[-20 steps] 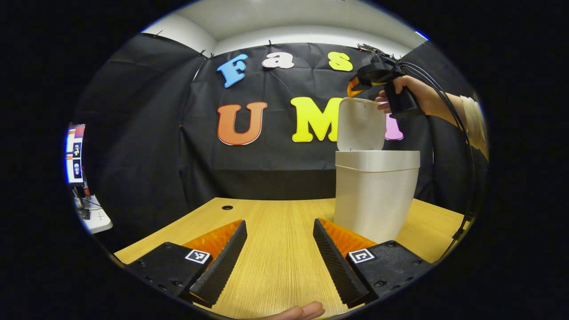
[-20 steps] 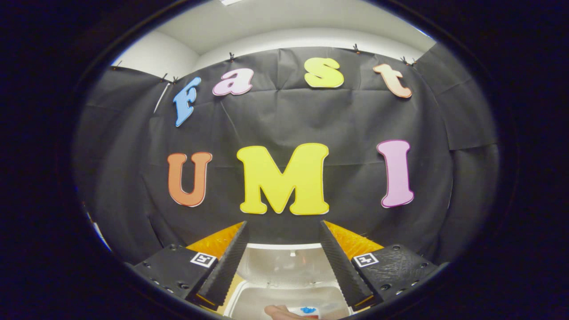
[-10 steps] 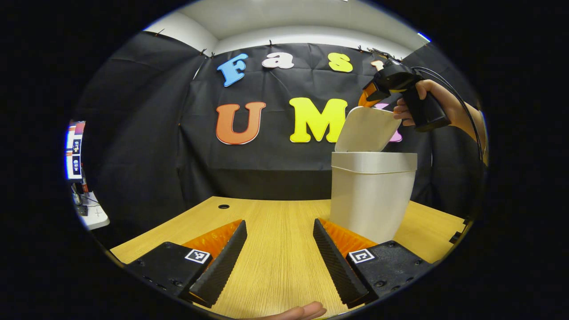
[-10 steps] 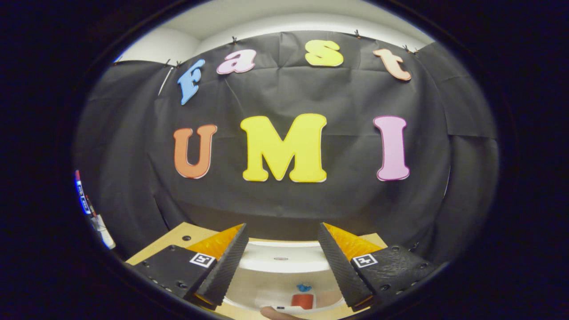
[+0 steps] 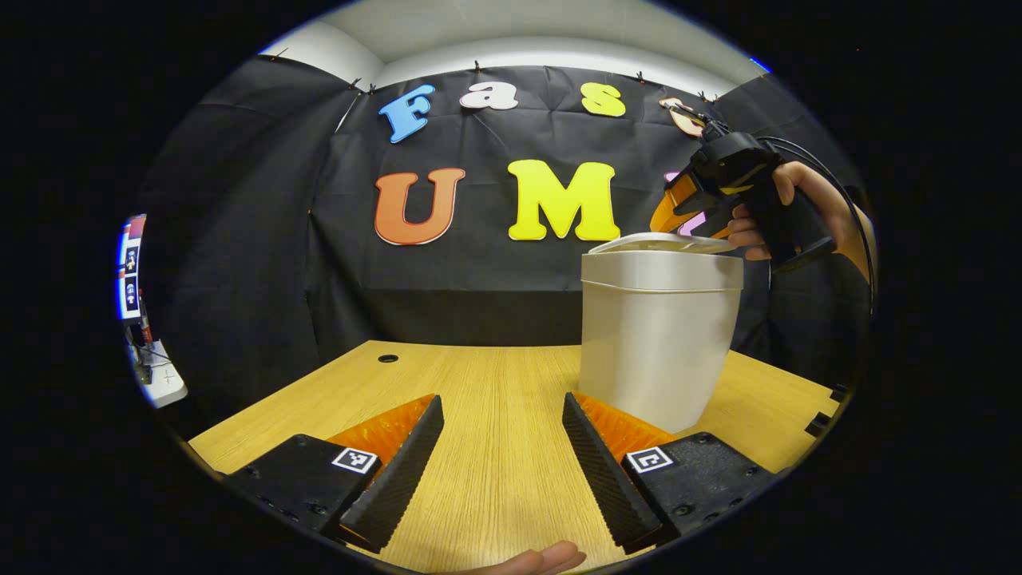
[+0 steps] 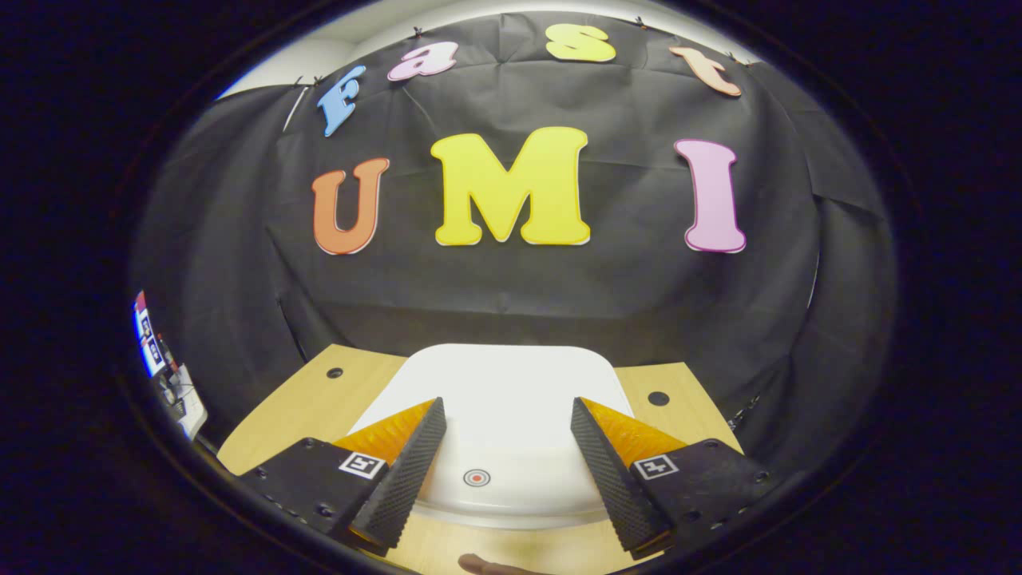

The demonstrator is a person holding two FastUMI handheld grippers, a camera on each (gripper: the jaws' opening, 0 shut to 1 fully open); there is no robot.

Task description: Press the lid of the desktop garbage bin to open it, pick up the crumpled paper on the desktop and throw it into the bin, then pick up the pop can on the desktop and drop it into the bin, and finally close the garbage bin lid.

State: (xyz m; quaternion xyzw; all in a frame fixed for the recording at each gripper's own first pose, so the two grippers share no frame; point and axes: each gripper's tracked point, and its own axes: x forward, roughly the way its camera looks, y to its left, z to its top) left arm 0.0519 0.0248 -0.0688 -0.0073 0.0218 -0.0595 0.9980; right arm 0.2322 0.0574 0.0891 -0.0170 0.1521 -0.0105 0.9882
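You are lowering the lid with the right gripper, jaws apart and empty; pressing off-centre risks leaving it unlatched.

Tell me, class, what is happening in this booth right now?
A person holds a two-finger gripper in each hand at a wooden desk. The right gripper, open, hovers just above the white lid of the desktop garbage bin. In the left gripper view the lid lies almost flat on the bin's rim. The left gripper is low over the desk beside the bin, open and holding nothing. No crumpled paper or pop can lies on the visible desktop.
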